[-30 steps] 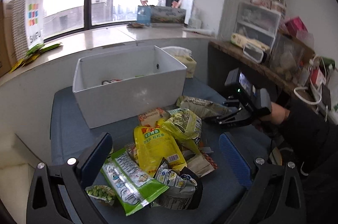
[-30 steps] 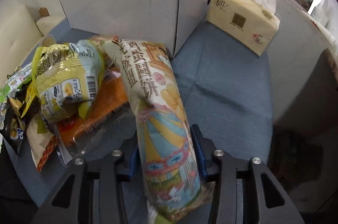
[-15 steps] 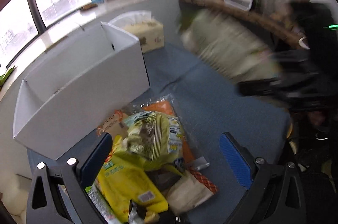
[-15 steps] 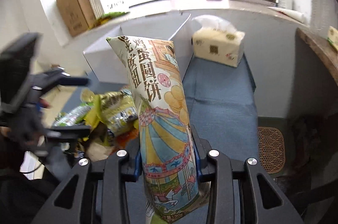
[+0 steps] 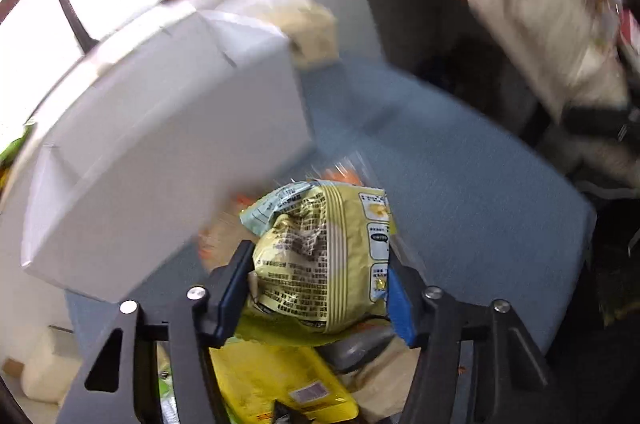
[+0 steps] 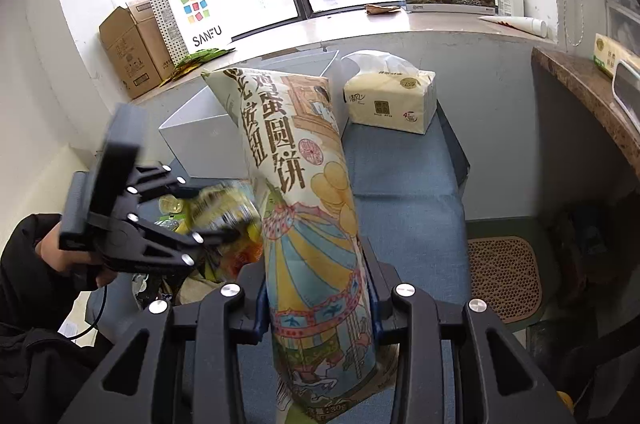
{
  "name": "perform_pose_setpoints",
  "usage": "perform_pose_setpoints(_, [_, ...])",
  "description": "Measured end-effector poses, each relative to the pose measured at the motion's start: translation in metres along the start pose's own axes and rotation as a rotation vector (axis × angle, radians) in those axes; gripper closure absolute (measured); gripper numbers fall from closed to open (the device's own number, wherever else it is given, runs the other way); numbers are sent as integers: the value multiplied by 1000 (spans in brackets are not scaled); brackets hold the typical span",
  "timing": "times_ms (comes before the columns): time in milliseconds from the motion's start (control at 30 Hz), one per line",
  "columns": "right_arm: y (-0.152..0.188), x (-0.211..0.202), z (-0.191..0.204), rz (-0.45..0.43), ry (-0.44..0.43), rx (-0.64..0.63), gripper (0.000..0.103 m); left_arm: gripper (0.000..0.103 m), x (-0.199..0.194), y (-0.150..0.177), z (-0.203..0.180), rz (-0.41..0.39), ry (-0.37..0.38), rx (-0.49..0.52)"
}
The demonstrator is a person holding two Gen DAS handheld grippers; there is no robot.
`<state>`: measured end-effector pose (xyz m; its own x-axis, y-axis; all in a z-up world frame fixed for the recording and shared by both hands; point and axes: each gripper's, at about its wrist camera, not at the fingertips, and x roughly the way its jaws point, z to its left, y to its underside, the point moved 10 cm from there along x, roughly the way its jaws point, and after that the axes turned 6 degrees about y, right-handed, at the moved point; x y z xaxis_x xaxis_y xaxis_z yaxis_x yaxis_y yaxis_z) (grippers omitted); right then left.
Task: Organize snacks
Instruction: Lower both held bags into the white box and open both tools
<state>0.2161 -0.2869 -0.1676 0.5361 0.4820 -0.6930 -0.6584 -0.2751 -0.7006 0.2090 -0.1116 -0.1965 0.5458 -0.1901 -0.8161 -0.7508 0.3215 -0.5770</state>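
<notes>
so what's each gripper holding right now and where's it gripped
The left gripper is shut on the pale yellow-green snack bag, pinched across its lower body. The right gripper is shut on the tall egg-biscuit bag, clamped low across its sides.

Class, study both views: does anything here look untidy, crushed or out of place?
Yes. Snack packets lie heaped loose on the blue pad beside the white box, and the pale green bag in the left claw is crumpled.
</notes>
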Motion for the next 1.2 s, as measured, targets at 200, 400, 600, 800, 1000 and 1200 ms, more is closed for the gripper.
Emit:
perform_pose_setpoints(200, [-14,-1,13,-45,-45,26,63,42,-94,-13,36,-309,20,-168])
perform_pose_setpoints(400, [-43,7,47,-75,-134,67,64,42,-171,-15,94,-540,-56,-311])
perform_pose_setpoints(600, [-107,19,85,-124,-157,63,63,43,-180,-30,163,-605,-34,-434])
perform_pose_setpoints(800, [-180,62,122,-136,-157,71,63,43,-139,-76,208,-535,-68,-423])
perform_pose_setpoints(1000, [-230,146,115,-24,-74,176,63,43,-87,-106,237,-420,-114,-435])
perform_pose_setpoints(1200, [-241,203,102,58,-3,204,47,14,-44,-109,260,-327,-150,-468])
